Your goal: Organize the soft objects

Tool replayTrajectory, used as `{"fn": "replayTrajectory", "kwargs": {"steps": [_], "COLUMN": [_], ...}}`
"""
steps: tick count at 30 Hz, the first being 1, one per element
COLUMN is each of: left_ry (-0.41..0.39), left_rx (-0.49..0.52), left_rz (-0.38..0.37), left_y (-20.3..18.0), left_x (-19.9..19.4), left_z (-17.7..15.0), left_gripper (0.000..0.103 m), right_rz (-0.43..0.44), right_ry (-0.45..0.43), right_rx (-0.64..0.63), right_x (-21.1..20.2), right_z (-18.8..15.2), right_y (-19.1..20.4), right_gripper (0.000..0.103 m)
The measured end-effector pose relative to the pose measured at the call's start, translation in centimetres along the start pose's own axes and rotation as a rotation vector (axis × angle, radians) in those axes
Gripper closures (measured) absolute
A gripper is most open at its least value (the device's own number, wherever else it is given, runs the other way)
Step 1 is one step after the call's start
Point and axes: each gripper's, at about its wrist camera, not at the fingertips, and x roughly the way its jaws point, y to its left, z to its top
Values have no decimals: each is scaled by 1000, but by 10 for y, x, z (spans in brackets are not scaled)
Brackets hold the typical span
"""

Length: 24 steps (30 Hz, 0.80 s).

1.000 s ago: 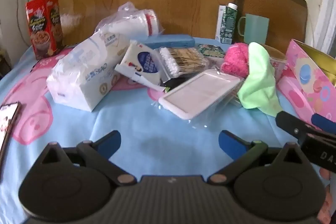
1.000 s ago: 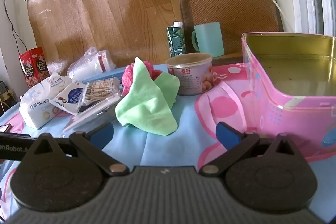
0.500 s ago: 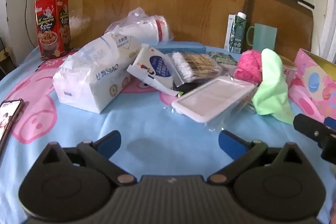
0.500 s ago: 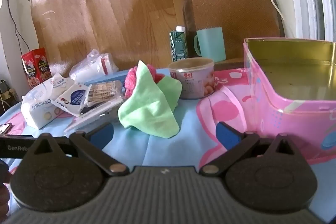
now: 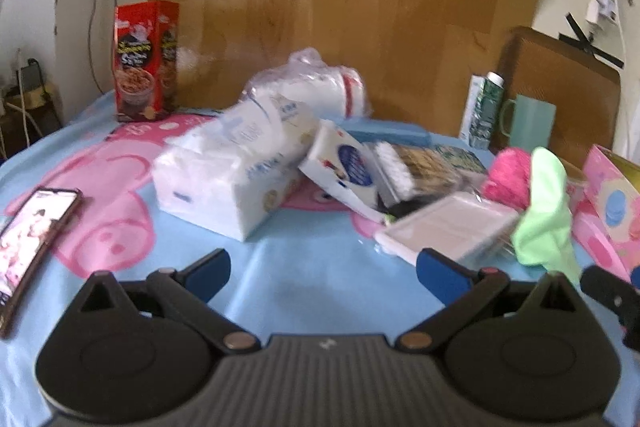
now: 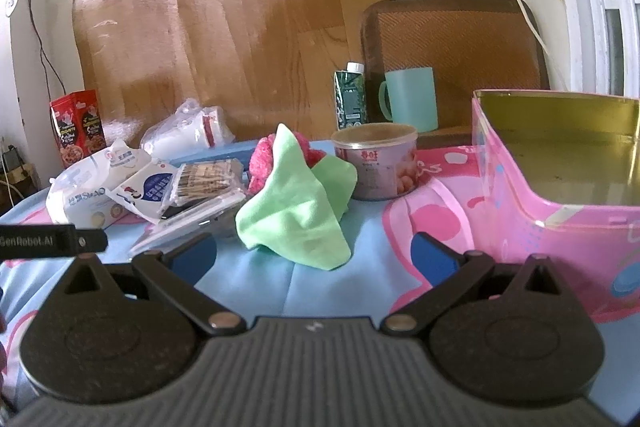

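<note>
— How are the jaws of the left gripper (image 5: 323,269) standing?

— They are gaping wide and gripping nothing; its blue fingertips (image 5: 211,269) are hovering over the blue cartoon-print cloth covering the surface (image 5: 308,279), short of the white plastic-wrapped tissue pack (image 5: 234,171).

— And the right gripper (image 6: 314,255)?

— Its jaws are also spread wide and empty. They are pointing at the crumpled light-green cloth (image 6: 296,205), which is lying just ahead of the tips without touching them.

— Where is that cloth sitting?

— It is leaning against a fuzzy pink soft bundle (image 6: 264,159), beside a round pink-labelled tin can (image 6: 374,161). An open pink tin box with a gold inside (image 6: 560,179) is standing to the right of it.

— Anything else lying near?

— A clear bag of cotton swabs (image 6: 206,181) is resting left of the green cloth.
</note>
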Motion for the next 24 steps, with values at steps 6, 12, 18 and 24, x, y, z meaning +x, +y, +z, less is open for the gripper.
{"fn": "replayTrajectory", "kwargs": {"steps": [6,12,18,24], "left_ry": [-93,-76,-94,-102], "left_rx": [-55,-25,-60,-60], "left_rz": [-33,6,-2,-6], "left_y": [12,11,18,16], "left_x": [-6,4,2,1], "left_z": [5,-6,-6,-6], "left_gripper": [1,1,1,1], "right_rz": [10,11,13,7], "right_ry": [3,-2,-2,-10], "right_rx": [-22,-16,0,-33], "right_x": [1,0,0,-2], "right_z": [0,-1,-1,-1], "right_y": [3,2,0,6], "right_gripper": [3,2,2,3]}}
